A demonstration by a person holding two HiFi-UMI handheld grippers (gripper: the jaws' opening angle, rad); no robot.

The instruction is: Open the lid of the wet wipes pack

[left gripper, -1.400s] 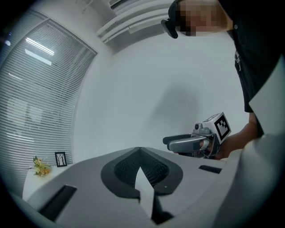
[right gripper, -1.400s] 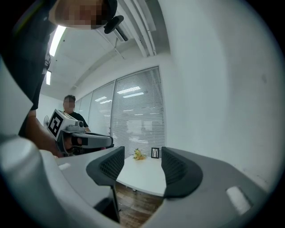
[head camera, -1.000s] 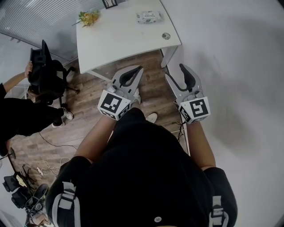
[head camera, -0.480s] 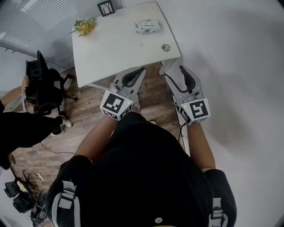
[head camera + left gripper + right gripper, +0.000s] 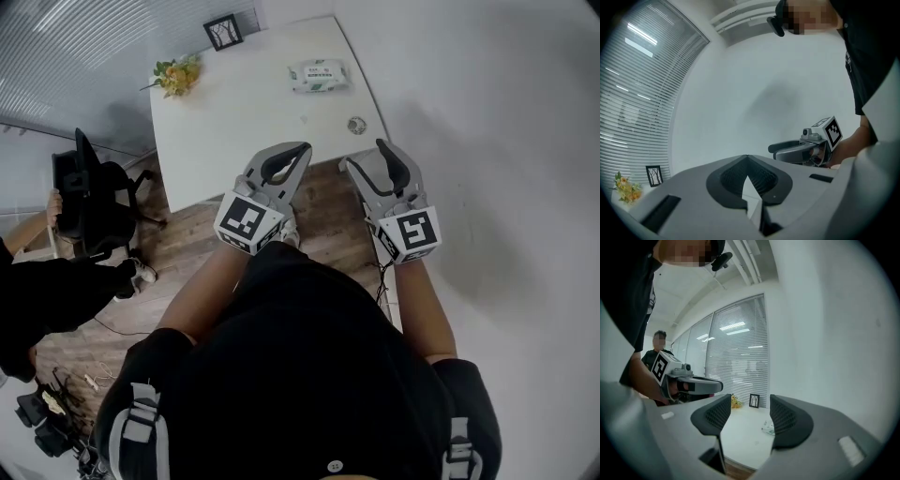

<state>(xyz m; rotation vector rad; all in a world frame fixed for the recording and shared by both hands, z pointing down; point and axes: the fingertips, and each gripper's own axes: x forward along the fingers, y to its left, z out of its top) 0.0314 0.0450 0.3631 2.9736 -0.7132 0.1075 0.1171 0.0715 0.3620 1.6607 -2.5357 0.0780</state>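
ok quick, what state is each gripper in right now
Left gripper: closed, jaw tips together, holding nothing.
Right gripper: open, nothing between its jaws.

My left tool (image 5: 298, 150) and right tool (image 5: 368, 156) are grey with black pads, and the 2 carry black-and-white square markers. The bench (image 5: 253, 103) is white, the wet wipes pack (image 5: 319, 75) white and green, the flowers (image 5: 178, 73) yellow, the frame (image 5: 223, 31) black, and the floor (image 5: 187, 246) brown wood-grain.

White counter (image 5: 253, 103) carries yellow flowers (image 5: 178, 73) at its far left corner, a black picture frame (image 5: 223, 31) near them, and a small round object (image 5: 356, 125) by its right edge. Black office chair (image 5: 94, 192) stands left, on wood floor (image 5: 187, 244).
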